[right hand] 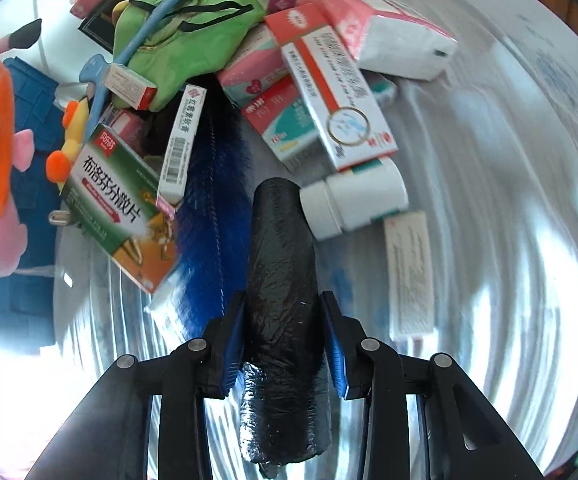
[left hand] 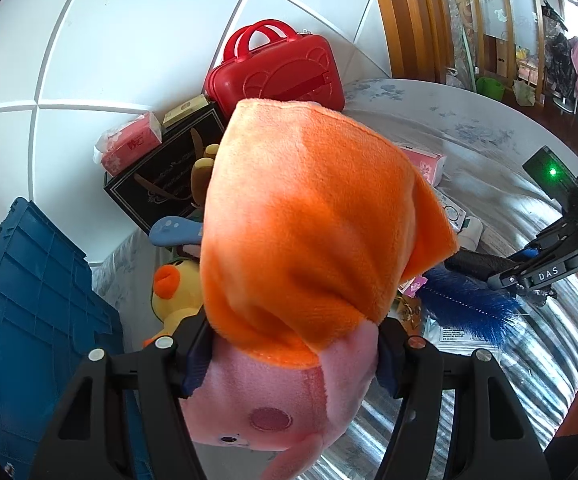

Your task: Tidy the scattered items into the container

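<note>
Pink plush toy point(left hand: 289, 392) in an orange dress is clamped between the left gripper point(left hand: 293, 356) fingers, held up beside the blue crate point(left hand: 37, 300), which sits at the left edge. Black foil-wrapped roll point(right hand: 283, 320) is clamped between the right gripper point(right hand: 285, 344) fingers, over the shiny worktop point(right hand: 509, 240). A heap is seen beyond it: medicine boxes point(right hand: 329, 92), white bottle point(right hand: 353, 204), blue feather point(right hand: 213, 208), green pouch point(right hand: 177, 28), yellow duck plush point(left hand: 181, 288). Red case point(left hand: 281, 68) and black box point(left hand: 161, 176) are seen against the wall.
</note>
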A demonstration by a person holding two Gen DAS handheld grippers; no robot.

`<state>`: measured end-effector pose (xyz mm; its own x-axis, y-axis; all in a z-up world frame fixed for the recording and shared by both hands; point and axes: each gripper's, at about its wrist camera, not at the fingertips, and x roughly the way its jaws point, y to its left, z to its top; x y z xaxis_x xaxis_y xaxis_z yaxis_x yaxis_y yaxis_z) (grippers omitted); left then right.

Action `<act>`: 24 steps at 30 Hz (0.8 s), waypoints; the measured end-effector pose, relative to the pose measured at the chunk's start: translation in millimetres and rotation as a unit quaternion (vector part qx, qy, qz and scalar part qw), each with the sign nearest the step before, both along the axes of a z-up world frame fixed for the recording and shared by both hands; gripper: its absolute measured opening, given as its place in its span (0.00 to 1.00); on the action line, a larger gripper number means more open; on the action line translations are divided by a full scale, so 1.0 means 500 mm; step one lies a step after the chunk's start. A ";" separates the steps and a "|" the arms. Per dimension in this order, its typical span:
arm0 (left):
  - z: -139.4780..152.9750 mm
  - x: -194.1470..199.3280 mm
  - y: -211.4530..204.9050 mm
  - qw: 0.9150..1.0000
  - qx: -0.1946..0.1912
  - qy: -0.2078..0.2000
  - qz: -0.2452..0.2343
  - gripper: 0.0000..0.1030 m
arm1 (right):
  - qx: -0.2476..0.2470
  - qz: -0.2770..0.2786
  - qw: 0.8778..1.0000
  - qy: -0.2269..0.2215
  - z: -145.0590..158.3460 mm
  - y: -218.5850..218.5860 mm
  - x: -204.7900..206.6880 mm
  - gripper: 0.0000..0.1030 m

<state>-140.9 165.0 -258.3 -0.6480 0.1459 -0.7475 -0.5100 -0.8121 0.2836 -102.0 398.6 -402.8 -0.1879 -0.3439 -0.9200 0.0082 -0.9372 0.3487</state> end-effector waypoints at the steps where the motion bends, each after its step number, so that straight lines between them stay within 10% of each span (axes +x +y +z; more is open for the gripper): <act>1: 0.000 0.000 0.001 1.000 0.000 0.000 0.000 0.63 | 0.001 0.000 1.000 0.000 -0.001 0.003 0.008 0.34; 24: 0.092 0.061 0.006 0.998 0.039 0.003 0.043 0.63 | 0.012 -0.043 0.992 0.115 0.293 0.064 0.102 0.33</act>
<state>-110.3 168.0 -212.5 -0.6650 0.1472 -0.7322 -0.4365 -0.8721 0.2212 -50.7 430.4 -256.5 -0.4221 -0.2966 -0.8567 0.0044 -0.9456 0.3252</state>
